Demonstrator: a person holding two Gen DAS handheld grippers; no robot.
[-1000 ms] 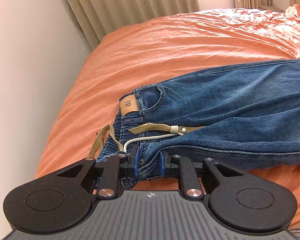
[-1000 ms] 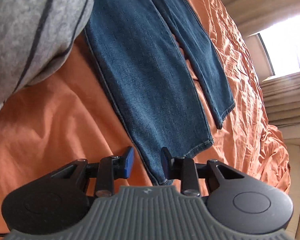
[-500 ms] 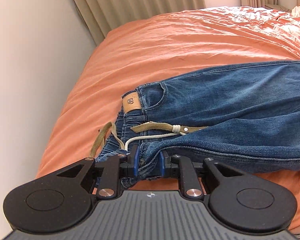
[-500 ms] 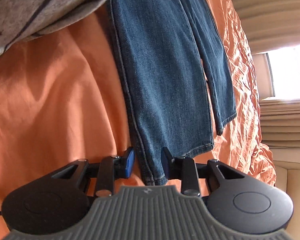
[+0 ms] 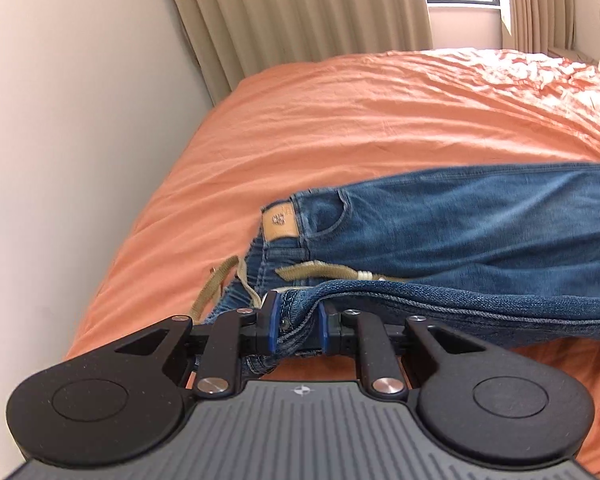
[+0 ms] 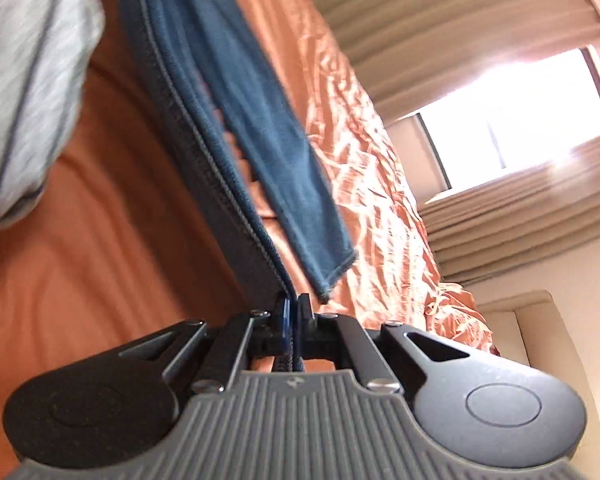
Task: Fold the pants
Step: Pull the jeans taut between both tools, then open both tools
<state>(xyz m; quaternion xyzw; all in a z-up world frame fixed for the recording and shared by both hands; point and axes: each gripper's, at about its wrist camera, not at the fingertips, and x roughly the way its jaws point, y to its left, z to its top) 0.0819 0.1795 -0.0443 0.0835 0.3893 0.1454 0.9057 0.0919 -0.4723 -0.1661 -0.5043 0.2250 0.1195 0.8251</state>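
Waistband (image 5: 296, 320) left view, hem (image 6: 336, 276) right.

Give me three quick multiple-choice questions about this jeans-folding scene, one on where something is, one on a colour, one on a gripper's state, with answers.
1. Where is the tan patch on the jeans?
A. at the waistband
B. at a leg hem
C. on the bedsheet

2. What colour is the bedsheet?
A. white
B. orange
C. green

3. What is the right gripper doing?
A. standing open over the bed
B. shut on nothing
C. shut on a leg hem

Answers:
1 A, the tan patch sits on the waistband of the jeans.
2 B, the bedsheet is orange.
3 C, the right gripper pinches the denim leg hem.
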